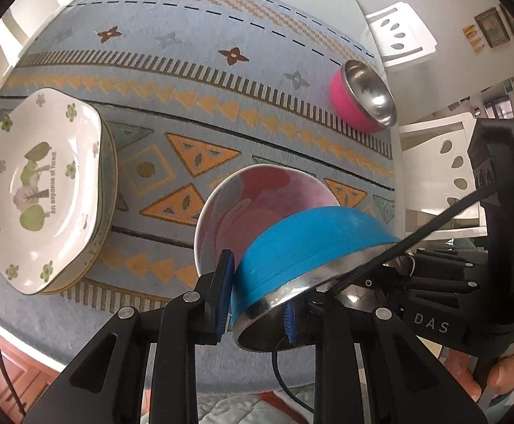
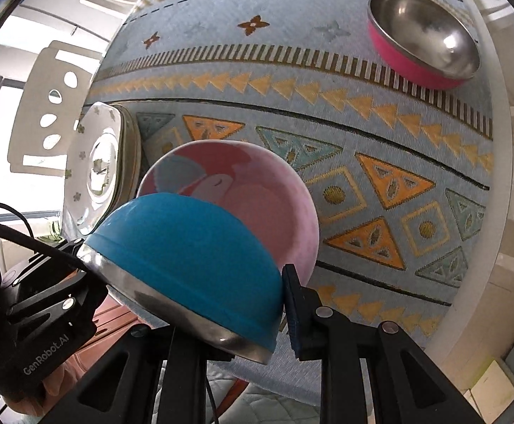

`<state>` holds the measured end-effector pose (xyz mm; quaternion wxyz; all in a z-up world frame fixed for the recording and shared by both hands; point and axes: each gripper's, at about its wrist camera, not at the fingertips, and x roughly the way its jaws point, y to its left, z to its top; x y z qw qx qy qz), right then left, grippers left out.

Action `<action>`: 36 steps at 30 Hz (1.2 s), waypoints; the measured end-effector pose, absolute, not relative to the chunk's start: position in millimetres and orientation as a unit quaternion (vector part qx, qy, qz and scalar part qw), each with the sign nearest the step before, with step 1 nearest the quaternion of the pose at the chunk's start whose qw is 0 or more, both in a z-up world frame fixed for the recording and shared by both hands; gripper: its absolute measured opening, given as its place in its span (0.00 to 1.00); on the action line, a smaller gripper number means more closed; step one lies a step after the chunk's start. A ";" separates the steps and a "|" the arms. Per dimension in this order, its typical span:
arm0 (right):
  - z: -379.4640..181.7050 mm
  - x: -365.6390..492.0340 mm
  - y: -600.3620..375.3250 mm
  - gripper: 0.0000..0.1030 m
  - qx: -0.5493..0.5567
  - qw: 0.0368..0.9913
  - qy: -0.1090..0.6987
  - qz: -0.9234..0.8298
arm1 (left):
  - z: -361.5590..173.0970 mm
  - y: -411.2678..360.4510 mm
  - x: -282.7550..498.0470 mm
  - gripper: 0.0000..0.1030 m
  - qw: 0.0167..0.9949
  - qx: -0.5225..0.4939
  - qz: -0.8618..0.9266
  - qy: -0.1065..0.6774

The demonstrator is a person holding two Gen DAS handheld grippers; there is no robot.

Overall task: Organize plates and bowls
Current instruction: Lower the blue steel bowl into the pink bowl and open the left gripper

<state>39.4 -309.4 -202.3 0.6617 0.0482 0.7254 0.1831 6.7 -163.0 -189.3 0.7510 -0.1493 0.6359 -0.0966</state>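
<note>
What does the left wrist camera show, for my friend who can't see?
The left hand-held gripper pinches the rim of a tilted blue bowl over a pink bowl on a patterned tablecloth. A stack of plates sits to the left, and a pink-sided steel bowl far right.

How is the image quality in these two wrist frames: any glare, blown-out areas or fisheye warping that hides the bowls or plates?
Left wrist: strong barrel distortion bends the tablecloth; the flower plate is sharp, its lettering readable; the windows beyond the table are overexposed. Right wrist: glare washes out that plate's centre; highlights glint inside the pink steel bowl; the blue bowl fills the foreground, hiding part of the pink ceramic bowl.
</note>
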 end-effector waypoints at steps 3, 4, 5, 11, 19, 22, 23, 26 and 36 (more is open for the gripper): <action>-205.3 42.0 -309.6 0.21 0.055 0.661 0.726 0.182 | -190.1 -163.0 7.9 0.20 0.751 -0.149 -0.099 0.635; -205.8 42.7 -310.4 0.21 0.055 0.661 0.726 0.182 | -190.6 -163.2 8.2 0.20 0.751 -0.149 -0.100 0.635; -206.3 43.3 -310.6 0.21 0.056 0.661 0.726 0.181 | -190.9 -163.7 8.8 0.20 0.751 -0.149 -0.100 0.636; -209.5 46.3 -314.3 0.21 0.059 0.661 0.726 0.177 | -192.5 -162.8 11.0 0.20 0.751 -0.145 -0.098 0.637; -214.5 52.9 -320.8 0.21 0.066 0.655 0.733 0.175 | -199.3 -155.6 11.1 0.19 0.744 -0.158 -0.098 0.642; -212.0 54.7 -321.3 0.21 0.067 0.654 0.732 0.180 | -199.5 -154.3 10.1 0.19 0.735 -0.191 -0.121 0.639; -210.9 55.7 -322.2 0.21 0.065 0.654 0.731 0.181 | -199.3 -154.9 9.8 0.19 0.735 -0.191 -0.122 0.639; -208.6 57.1 -324.9 0.21 0.064 0.656 0.730 0.178 | -198.1 -154.9 8.7 0.19 0.741 -0.181 -0.116 0.636; -217.2 56.0 -332.2 0.21 0.050 0.673 0.717 0.174 | -201.7 -143.7 13.2 0.19 0.737 -0.195 -0.098 0.639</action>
